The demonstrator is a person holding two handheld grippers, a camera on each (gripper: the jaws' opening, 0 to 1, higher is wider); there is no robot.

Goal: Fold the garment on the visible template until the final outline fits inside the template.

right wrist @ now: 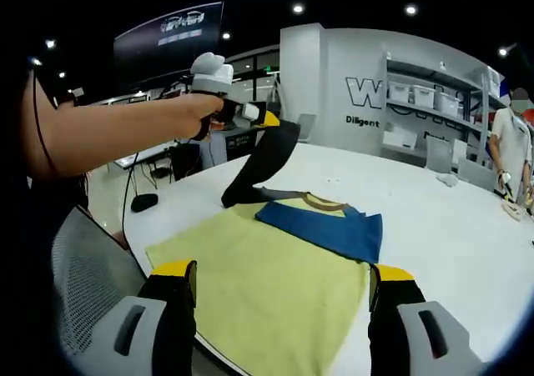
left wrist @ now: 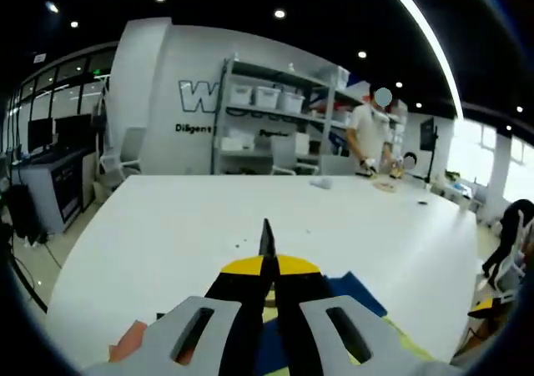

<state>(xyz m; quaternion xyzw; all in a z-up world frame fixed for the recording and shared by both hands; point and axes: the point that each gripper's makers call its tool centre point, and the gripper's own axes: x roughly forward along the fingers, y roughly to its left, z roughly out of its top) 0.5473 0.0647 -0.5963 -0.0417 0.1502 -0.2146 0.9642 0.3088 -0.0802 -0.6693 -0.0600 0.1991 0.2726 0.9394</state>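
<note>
We see our right claw point(right wrist: 279, 297) with its two jaws set wide apart, nothing between them, above the near edge of the white desk point(right wrist: 434, 218). A yellow-green template point(right wrist: 267, 284) lies flat there, reaching to the desk's near edge. On its far part lies the garment point(right wrist: 325, 226), its blue section folded over with a brown-trimmed collar showing at the far side. Our left claw point(right wrist: 269, 119) comes in from the left, held up above the desk, its jaws closed on a dark sleeve of the garment that hangs down to the cloth. A person point(right wrist: 511, 147) stands at the desk's far right edge.
</note>
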